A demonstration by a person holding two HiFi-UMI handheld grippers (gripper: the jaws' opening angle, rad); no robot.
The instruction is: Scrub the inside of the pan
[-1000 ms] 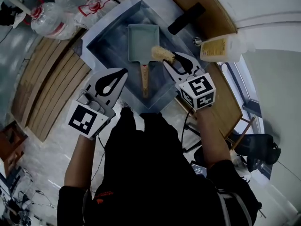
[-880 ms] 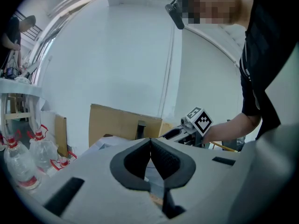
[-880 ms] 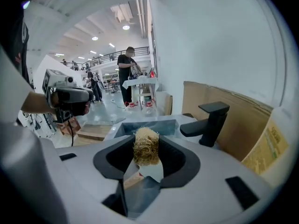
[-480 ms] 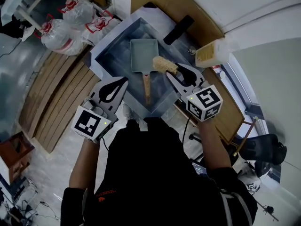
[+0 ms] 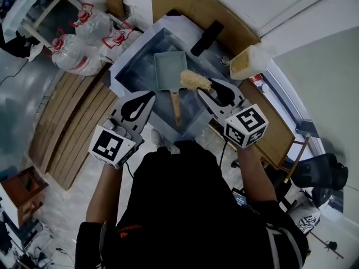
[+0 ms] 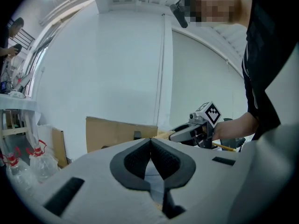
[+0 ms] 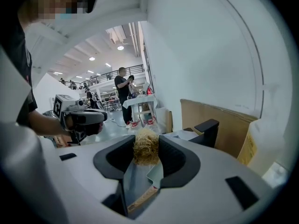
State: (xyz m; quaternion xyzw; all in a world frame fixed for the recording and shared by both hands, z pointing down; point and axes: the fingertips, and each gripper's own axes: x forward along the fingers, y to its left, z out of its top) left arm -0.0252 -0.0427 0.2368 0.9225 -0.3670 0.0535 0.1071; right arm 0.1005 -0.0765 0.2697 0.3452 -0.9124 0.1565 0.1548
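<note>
The right gripper has its fingers pinching a straw-coloured fibrous scrubber, and the tuft bulges out ahead of the fingertips. Below and just beyond those fingers lies the pale green rectangular pan, flat on the bottom of the steel sink. Its wooden handle points back between the two grippers.

In the head view the scrubber sits over the pan's near right corner, close to where the handle joins. I cannot tell whether it touches the pan, though the right gripper view suggests a gap beneath it. The left gripper has its fingers pressed together on nothing. It hangs to the left of the handle, near the sink's front edge, and does not brace the pan.

As I judge it, the tool is in hand and brought to the pan, but the scrubbing proper is barely begun, if at all. No suds or rubbed streaks show inside, so the whole inner face looks left to do.
</note>
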